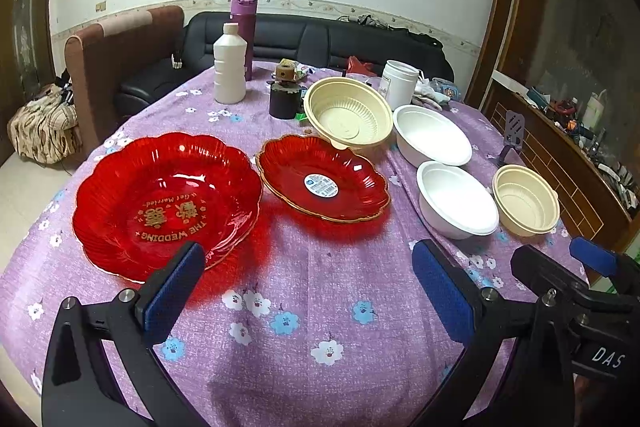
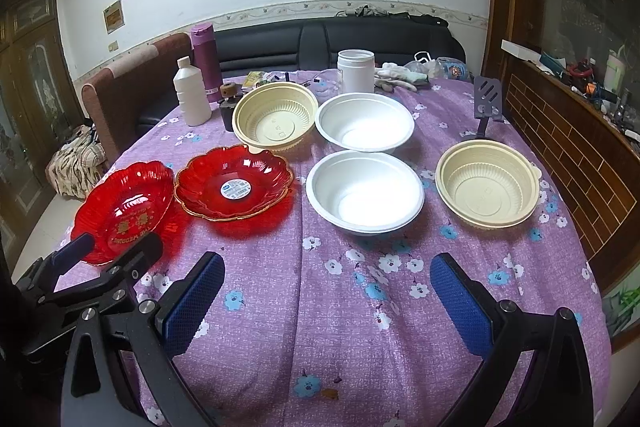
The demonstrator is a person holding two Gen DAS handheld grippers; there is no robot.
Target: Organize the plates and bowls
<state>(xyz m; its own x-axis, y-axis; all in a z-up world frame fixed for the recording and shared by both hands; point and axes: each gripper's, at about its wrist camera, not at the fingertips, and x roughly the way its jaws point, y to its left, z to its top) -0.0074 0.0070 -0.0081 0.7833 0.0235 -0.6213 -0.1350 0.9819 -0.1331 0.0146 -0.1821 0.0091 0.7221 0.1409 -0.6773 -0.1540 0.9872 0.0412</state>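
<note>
From where I watch, two plates (image 2: 124, 213) (image 2: 234, 183) lie side by side at the table's (image 2: 320, 327) left; four bowls (image 2: 276, 117) (image 2: 364, 123) (image 2: 364, 191) (image 2: 486, 183) sit right of them. Behind stand two bottles (image 2: 191, 95) (image 2: 206, 61) and a jar (image 2: 355, 71).

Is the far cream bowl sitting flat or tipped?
Tipped: the far cream bowl leans toward the camera, its near edge resting on the small red plate's rim.
</note>
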